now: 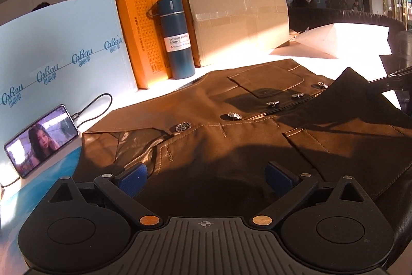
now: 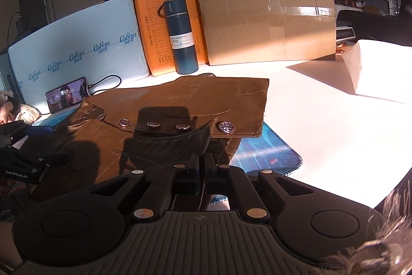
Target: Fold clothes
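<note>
The brown leather-look garment with metal buttons (image 2: 180, 105) was spread flat on the white table (image 2: 322, 120), partly over a blue mat (image 2: 270, 151). The right hand-held gripper (image 2: 202, 161) was clamped together on a raised edge of the garment. The left hand-held gripper (image 1: 206, 177) was held with jaws apart over the cloth, gripping nothing. A thin pinch could be judged liable to slip during lifting, and dragged fabric might topple the blue steel flask (image 1: 175, 38), labelled "VACUUM BOTTLE 500ml". The pale blue carton (image 1: 64, 48) was marked "CoRou". "GenRobot.AI" was legible on the left unit.
</note>
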A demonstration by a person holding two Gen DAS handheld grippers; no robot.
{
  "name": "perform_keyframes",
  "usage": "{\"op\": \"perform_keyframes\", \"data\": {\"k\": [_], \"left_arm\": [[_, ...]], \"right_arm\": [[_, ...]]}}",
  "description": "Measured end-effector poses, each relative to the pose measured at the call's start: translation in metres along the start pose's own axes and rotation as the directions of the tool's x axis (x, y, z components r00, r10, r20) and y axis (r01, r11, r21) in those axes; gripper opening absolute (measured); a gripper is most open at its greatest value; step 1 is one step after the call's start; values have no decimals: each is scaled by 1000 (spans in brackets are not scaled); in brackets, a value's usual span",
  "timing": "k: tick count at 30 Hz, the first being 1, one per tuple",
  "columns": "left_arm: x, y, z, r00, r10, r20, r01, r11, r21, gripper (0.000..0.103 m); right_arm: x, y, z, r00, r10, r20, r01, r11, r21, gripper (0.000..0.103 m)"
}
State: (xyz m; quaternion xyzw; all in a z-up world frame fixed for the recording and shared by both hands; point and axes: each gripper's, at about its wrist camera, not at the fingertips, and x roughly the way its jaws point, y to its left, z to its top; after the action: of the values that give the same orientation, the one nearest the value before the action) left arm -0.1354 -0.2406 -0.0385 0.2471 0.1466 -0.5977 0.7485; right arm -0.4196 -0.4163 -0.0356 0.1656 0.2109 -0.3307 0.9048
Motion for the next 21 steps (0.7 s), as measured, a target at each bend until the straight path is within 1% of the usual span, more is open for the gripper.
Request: {"op": "perform_keyframes", "data": {"k": [1,3,5,6,7,8,10,12,13,14,15,17,18,19,21], "left_arm": [[0,-1,0,1000,7,-6,-6,1000,7,100],[1,-2,-1,1000,20,-19,-19,1000,20,100],[-1,-4,-3,999,30,-18,-29,999,46,100],[-5,-4,-3,999,32,-3,-32,998,62,100],[-10,-5,-4,999,32,22,-33,996,86,100],[-16,-6,-4,999,28,44,-33,994,105,100],[-29,-6,-5,996,6,88,-18,989,146,100],[-43,-7,-6,992,-22,125,-4,979,202,100],[-52,-9,-8,989,-22,148,-16,968,249,100],[-60,-11,-10,985,-19,171,-33,955,296,100],[-69,-14,-13,982,-23,189,-45,936,348,100],[-87,-20,-20,977,-51,207,-51,886,460,101],[-94,-22,-22,976,-68,206,-43,870,491,103],[-101,-24,-23,975,-97,199,-20,857,516,103],[-111,-26,-25,973,-158,167,43,839,543,103]], "right_arm": [[4,0,0,1000,-9,-9,9,1000,-13,4],[19,2,-5,998,-32,-55,29,998,-53,4],[21,5,-11,997,-54,-51,50,995,-84,8],[20,7,-13,997,-62,-40,57,994,-97,11],[18,7,-14,997,-73,-32,69,993,-99,26],[13,6,-15,997,-77,-16,75,992,-100,44],[3,5,-17,997,-78,19,80,991,-103,55],[-11,5,-20,996,-55,71,63,992,-112,63],[-18,5,-22,995,-28,98,40,992,-116,70],[-25,5,-24,992,-1,125,16,992,-121,74],[-31,6,-26,990,36,140,-17,991,-130,76],[-37,9,-29,983,102,152,-78,985,-153,83],[-39,11,-30,980,129,153,-103,981,-165,85],[-39,14,-31,977,148,155,-121,978,-170,87],[-40,18,-32,970,186,158,-157,971,-181,89]]}}
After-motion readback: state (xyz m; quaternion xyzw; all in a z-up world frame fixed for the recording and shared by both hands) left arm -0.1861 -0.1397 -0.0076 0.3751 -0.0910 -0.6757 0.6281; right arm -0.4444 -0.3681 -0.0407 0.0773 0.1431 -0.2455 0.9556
